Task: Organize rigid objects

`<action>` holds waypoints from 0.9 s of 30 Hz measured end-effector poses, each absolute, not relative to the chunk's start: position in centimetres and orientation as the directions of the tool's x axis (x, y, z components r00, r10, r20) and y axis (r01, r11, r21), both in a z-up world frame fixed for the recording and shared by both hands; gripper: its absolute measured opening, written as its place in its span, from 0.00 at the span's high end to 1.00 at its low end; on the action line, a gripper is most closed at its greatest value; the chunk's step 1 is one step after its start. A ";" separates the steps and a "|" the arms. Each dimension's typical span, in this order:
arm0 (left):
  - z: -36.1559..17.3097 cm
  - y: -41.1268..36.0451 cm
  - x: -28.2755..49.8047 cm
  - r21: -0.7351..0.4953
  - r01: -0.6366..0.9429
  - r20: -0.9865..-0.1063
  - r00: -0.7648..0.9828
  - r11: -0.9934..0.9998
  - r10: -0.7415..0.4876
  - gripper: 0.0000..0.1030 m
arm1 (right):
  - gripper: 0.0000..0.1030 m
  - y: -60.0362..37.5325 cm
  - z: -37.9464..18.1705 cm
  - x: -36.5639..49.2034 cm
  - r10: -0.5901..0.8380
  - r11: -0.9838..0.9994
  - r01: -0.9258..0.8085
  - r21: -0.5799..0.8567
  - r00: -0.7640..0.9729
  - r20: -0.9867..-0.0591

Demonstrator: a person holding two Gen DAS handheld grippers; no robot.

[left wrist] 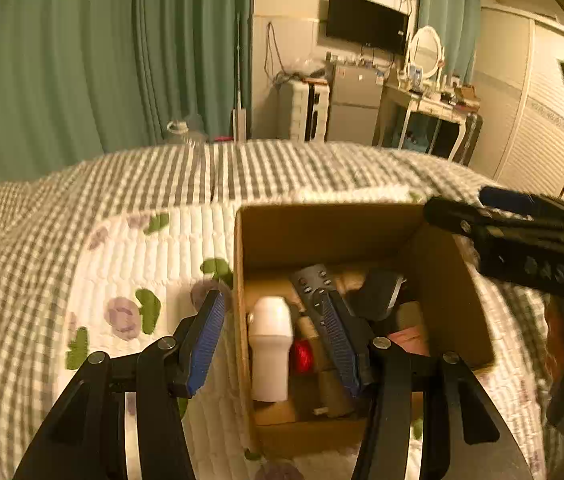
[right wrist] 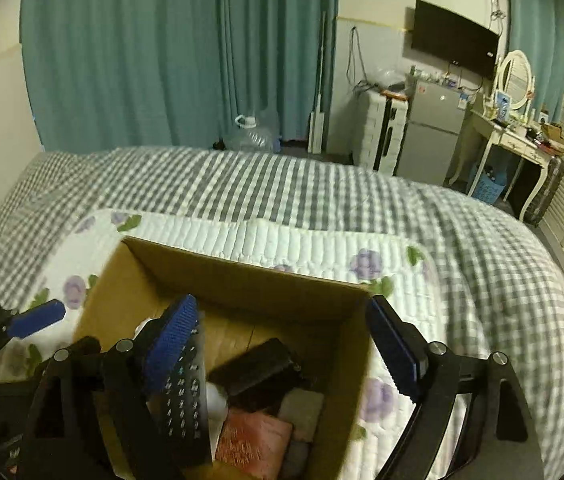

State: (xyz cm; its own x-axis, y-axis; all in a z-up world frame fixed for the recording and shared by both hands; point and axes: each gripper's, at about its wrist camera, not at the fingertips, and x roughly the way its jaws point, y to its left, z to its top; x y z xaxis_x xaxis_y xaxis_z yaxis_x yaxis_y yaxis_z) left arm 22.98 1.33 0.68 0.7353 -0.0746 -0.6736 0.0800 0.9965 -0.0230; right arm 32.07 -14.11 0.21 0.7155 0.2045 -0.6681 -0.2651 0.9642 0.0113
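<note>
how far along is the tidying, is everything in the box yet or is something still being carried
Mostly done, it looks. The box on the bed already holds a remote, a white bottle, a black case and a pink pack. Nothing is in hand: the left gripper and right gripper are both open over the box. No loose items show on the visible bedding.

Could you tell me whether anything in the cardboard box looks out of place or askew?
Nothing looks damaged or spilled. The cardboard box is simply jumbled: the remote control leans tilted over a white bottle and other items.
</note>
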 end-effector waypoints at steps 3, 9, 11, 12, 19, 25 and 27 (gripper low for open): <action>3.9 0.4 20.6 -0.012 0.088 -0.637 0.767 0.996 -0.075 0.48 | 0.16 -15.2 2.5 29.4 0.192 0.968 -0.252 0.002 0.735 -0.650; 10.9 -1.3 15.0 0.014 0.120 -0.539 0.837 0.993 -0.093 0.48 | 0.16 -16.4 8.8 22.3 0.173 0.968 -0.247 -0.051 0.797 -0.579; 13.5 -1.4 12.7 0.011 0.122 -0.496 0.862 0.992 -0.101 0.40 | 0.16 -16.7 11.4 19.7 0.169 0.969 -0.240 -0.060 0.818 -0.550; 14.3 -1.5 11.8 0.013 0.118 -0.480 0.872 0.993 -0.097 0.34 | 0.16 -16.9 12.4 18.6 0.170 0.969 -0.238 -0.060 0.826 -0.538; 19.0 -1.2 5.2 0.048 0.100 -0.363 0.929 0.994 -0.075 0.04 | 0.01 -18.4 18.9 9.9 0.198 0.971 -0.236 -0.033 0.874 -0.445; 19.0 -0.5 2.1 0.077 0.082 -0.323 0.945 0.994 -0.053 0.00 | 0.00 -18.1 19.9 4.7 0.156 0.974 -0.206 -0.097 0.913 -0.378; 18.0 -0.2 1.7 0.080 0.069 -0.327 0.944 0.994 -0.039 0.00 | 0.00 -18.2 19.4 3.8 0.160 0.976 -0.203 -0.083 0.918 -0.363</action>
